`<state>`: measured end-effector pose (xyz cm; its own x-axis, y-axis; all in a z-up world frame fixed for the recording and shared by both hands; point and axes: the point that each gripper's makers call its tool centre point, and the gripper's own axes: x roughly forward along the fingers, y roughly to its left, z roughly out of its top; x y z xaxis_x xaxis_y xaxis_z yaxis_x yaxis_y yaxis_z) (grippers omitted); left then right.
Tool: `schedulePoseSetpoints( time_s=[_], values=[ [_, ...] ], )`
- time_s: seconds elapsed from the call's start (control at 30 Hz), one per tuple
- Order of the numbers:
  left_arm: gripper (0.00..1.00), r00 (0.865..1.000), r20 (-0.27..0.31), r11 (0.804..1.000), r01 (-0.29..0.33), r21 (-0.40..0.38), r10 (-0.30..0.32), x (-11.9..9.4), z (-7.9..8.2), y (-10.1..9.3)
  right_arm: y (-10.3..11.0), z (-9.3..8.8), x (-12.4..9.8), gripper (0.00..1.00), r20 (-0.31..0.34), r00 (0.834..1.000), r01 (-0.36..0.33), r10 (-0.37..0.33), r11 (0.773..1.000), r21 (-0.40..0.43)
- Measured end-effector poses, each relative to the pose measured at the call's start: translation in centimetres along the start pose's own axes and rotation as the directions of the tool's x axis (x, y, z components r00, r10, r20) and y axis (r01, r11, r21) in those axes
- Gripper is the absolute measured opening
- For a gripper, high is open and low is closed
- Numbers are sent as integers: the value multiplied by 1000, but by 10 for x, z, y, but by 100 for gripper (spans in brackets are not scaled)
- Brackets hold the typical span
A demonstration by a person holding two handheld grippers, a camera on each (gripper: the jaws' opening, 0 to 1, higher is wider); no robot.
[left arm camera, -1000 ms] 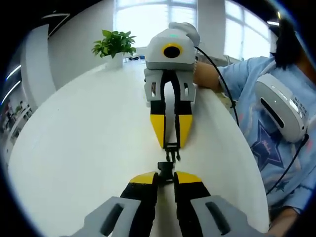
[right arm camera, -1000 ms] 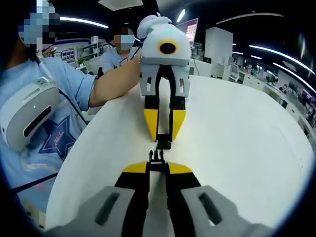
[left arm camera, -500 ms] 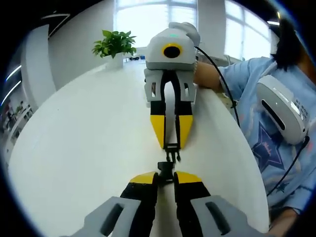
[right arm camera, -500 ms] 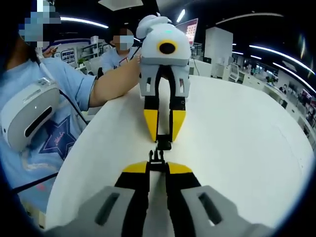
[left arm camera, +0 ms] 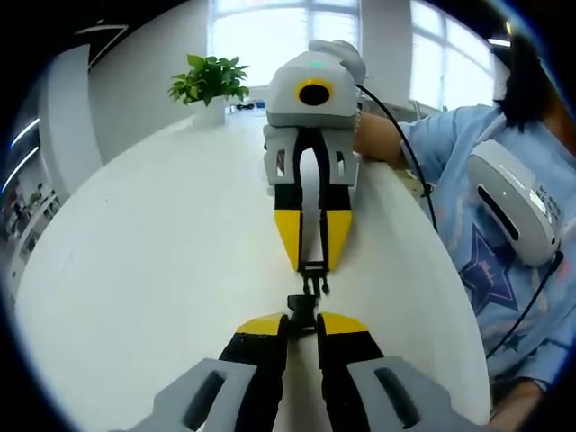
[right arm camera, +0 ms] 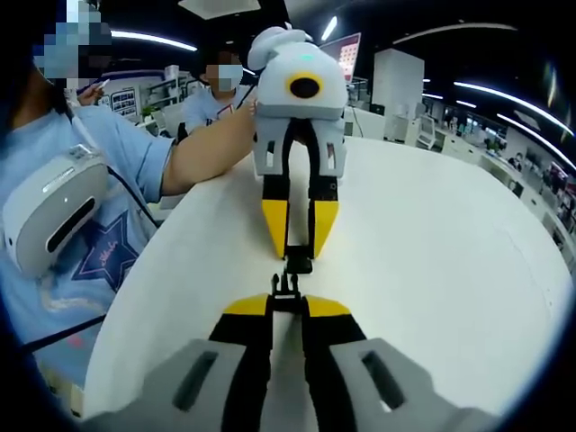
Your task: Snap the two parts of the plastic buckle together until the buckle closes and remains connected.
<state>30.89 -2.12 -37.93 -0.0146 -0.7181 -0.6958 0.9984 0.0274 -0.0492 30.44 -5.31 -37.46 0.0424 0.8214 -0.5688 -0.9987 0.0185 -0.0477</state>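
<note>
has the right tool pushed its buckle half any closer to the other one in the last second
No. In the left gripper view the right tool keeps its place against the potted green plant, and the black plastic buckle halves are unjoined.

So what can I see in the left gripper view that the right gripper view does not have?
The left gripper view has a potted plant at the table's far edge, before bright windows. The right gripper view has a second, seated person and dark office space with ceiling lights. Both share the white table, the two black buckle halves facing each other with a small gap, and the person wearing a blue star shirt.
</note>
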Motion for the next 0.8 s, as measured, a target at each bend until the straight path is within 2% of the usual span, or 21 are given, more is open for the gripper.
schedulePoseSetpoints(
  time_s=[0.8],
  values=[
    [13,1000,-3,1000,2,-2,-2,1,0,-1,-1,-1,0,12,-4,1000,12,-12,1000,9]
  ],
)
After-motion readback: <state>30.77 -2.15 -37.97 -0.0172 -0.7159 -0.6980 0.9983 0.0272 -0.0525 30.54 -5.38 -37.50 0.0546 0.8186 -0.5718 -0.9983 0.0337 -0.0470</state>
